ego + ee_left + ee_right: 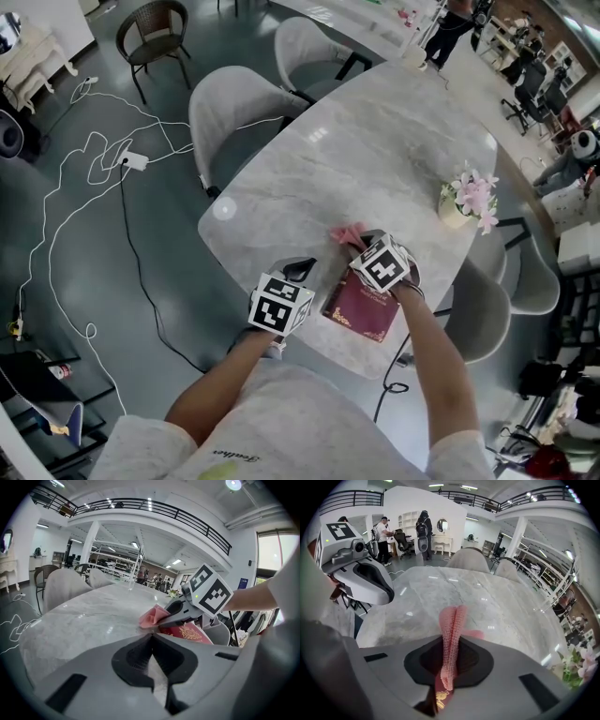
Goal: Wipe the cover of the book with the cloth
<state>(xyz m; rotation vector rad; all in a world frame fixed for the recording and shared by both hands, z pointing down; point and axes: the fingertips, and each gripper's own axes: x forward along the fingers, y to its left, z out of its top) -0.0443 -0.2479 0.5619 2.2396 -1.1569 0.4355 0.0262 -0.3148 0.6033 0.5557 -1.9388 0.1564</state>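
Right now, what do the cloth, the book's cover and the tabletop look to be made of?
Cloth: pink knitted or crocheted yarn, matte; its looped, bumpy texture shows.
Book: maroon cover, probably leatherette or coated card, with a gold stamped emblem.
Table: grey-white marble or marble-look stone, polished; veining and light reflections show.

Dark red hardcover book (361, 309) with a gold emblem on its cover: closed, lying flat, cover up, on the grey marble table (375, 159), close to the near edge.

Pink knitted cloth (452, 620): folded into a narrow upright bundle and pinched between the jaws of the right gripper (451, 644). Its free end projects past the book's far edge, over the tabletop.
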